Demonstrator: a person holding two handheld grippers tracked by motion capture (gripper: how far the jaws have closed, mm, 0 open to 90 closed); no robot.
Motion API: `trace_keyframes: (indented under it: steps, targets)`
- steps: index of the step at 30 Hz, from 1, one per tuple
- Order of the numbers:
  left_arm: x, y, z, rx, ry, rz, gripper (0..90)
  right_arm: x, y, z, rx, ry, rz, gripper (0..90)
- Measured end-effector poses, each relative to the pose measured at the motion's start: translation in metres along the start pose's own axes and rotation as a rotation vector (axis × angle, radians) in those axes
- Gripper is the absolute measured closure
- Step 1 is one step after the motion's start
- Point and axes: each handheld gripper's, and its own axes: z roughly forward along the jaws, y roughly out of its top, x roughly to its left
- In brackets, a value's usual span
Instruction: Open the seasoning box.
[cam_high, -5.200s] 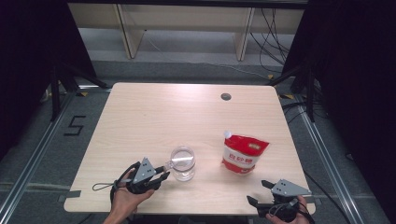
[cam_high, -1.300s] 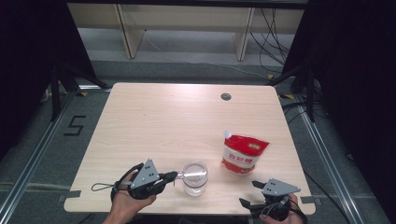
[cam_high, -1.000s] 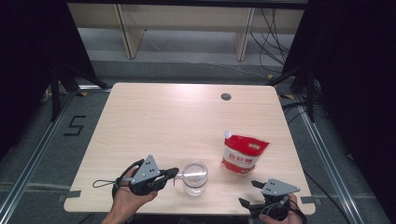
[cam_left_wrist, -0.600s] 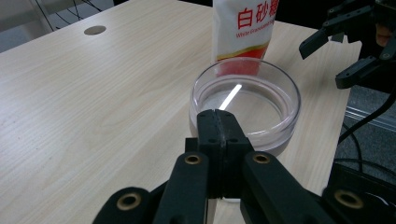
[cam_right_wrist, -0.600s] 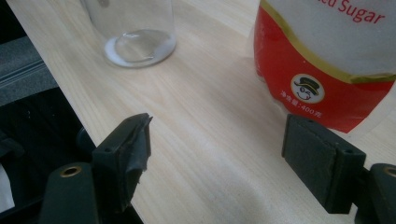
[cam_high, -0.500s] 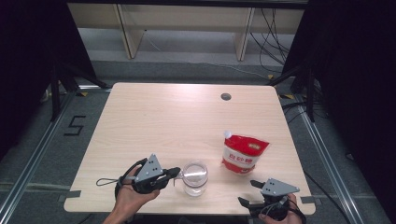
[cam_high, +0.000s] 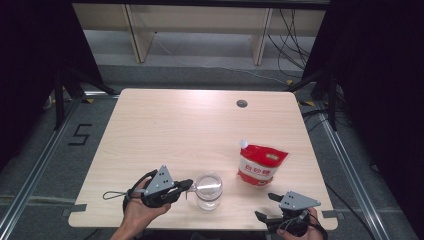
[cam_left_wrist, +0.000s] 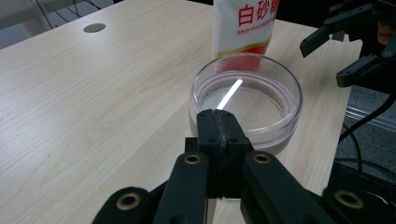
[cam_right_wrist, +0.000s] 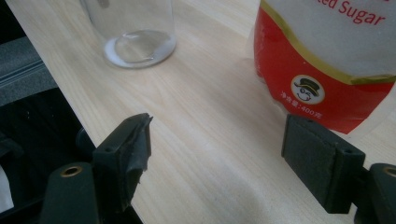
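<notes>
Wooden bench: my left gripper, jaws pinched on the glass jar rim, has dragged it nearer; right gripper gapes empty before the sugar pouch, ready to grasp.

Count of items on the table, one table in all: one clear glass jar, one red-and-white sugar pouch. Handheld grippers: two, the left gripper and the right gripper. Each gripper carries two black jaws, four jaws total. Grey three-cornered plates: two, one on each gripper. Hands in view: two. Round grommet hole in the tabletop: one. Floor marking, the numeral five: one.
</notes>
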Motion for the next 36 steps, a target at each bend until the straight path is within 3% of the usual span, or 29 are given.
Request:
trace_keyframes:
  steps: [4,6,7,8,9,10,11,13,17,18,21,26,30,36]
  targets:
    - [0.0,0.0,-0.001,0.003,0.004,0.005,89.1,0.001,0.0,0.0,-0.003,0.008,0.009,25.6]
    - [-0.001,-0.001,-0.001,0.004,0.005,-0.012,89.1,0.002,0.001,0.0,-0.004,0.016,0.016,26.8]
    - [-0.001,-0.001,-0.001,0.003,0.006,-0.011,89.1,0.004,0.001,0.0,-0.007,0.021,0.026,30.0]
    - [-0.001,-0.001,-0.001,0.003,0.009,-0.01,89.0,0.003,0.001,0.0,-0.016,0.029,0.004,32.2]
    - [0.0,0.0,-0.002,0.004,0.006,0.01,89.0,0.004,0.003,0.0,-0.031,0.033,0.006,33.3]
    - [-0.001,-0.001,-0.002,0.004,0.009,-0.015,89.0,0.004,0.003,0.0,-0.031,0.033,0.006,33.3]
    - [0.0,0.0,-0.002,0.004,0.007,0.019,89.0,0.004,0.005,0.0,-0.061,0.035,-0.01,37.5]
    - [0.001,0.0,-0.002,0.004,0.005,0.024,89.0,0.004,0.006,0.0,-0.062,0.041,-0.013,38.6]
    - [0.0,0.0,-0.002,0.006,0.004,0.023,89.0,0.008,0.01,0.002,-0.07,0.057,-0.009,45.3]
    - [0.0,0.0,-0.002,0.006,0.007,0.014,89.0,0.01,0.011,0.001,-0.066,0.053,0.017,46.8]
    - [-0.001,-0.001,-0.002,0.005,0.01,0.018,89.1,0.011,0.016,0.005,-0.099,0.057,-0.031,50.7]
    - [0.0,-0.002,-0.001,0.014,0.015,0.018,89.1,0.015,0.021,0.009,-0.105,0.061,-0.038,54.1]
    - [-0.001,-0.004,-0.001,0.011,0.015,-0.001,89.2,0.018,0.027,0.01,-0.144,0.066,-0.056,61.3]
    - [0.0,-0.004,-0.001,0.012,0.011,0.014,89.2,0.025,0.039,0.015,-0.213,0.098,-0.089,74.4]
